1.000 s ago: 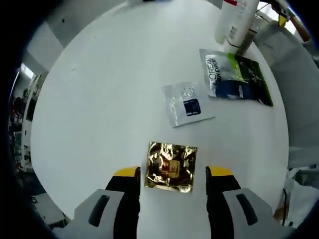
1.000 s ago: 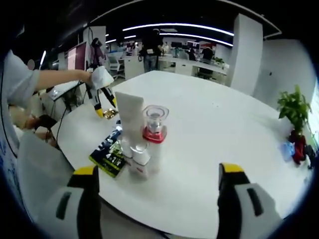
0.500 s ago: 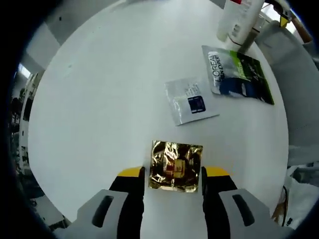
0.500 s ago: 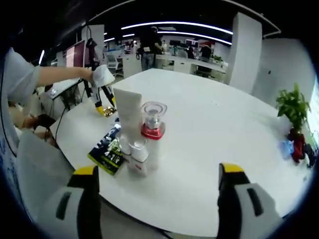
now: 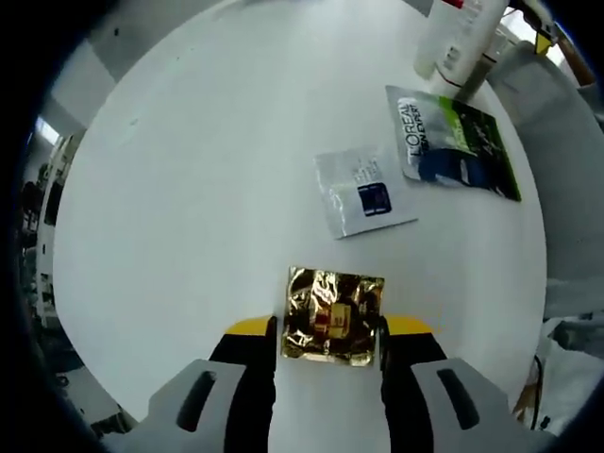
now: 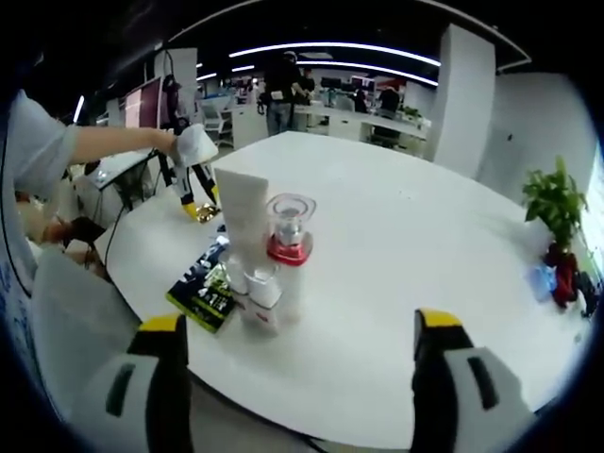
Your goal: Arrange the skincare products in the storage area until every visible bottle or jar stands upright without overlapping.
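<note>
Two claws: left claw clamped on gold sachet at 6 o'clock, awaiting lift off counter; right claw apart, facing bottles.

I'm in an open-plan office: beyond my round white table run long ceiling light strips, far rows of desks where people stand, a white pillar, and a potted plant at right.

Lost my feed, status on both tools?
Left tool shut on gold sachet. Right tool open, empty, short of upright bottles. Two sachets flat nearby.
</note>
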A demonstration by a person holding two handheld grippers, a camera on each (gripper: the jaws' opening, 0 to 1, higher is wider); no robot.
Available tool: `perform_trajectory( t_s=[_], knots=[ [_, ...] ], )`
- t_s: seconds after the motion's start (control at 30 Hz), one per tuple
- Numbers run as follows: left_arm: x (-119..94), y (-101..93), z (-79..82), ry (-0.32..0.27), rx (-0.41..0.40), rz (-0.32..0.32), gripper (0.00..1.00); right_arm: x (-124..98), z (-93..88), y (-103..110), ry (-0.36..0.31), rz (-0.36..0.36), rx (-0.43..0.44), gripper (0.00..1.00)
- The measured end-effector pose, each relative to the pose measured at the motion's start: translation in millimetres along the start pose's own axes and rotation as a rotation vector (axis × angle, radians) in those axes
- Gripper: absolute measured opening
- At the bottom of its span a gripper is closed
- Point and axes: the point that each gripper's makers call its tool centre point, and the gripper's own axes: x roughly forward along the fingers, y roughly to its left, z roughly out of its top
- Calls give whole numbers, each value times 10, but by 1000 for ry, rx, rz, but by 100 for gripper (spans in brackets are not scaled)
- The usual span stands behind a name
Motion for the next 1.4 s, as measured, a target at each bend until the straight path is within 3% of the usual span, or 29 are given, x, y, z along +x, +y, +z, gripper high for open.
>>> perform_trajectory(
  t_s=[0.43,0.8,1.4],
  knots=[
    [6,-41,-18,12,-3,-7,36,-49,-30,6,-2,-7,2,100],
    [-89,-79,-27,24,-7,24,36,-63,17,15,-20,-4,-3,100],
    [-133,-369,62,27,-40,45,37,-153,91,1,-63,1,-13,100]
  ],
)
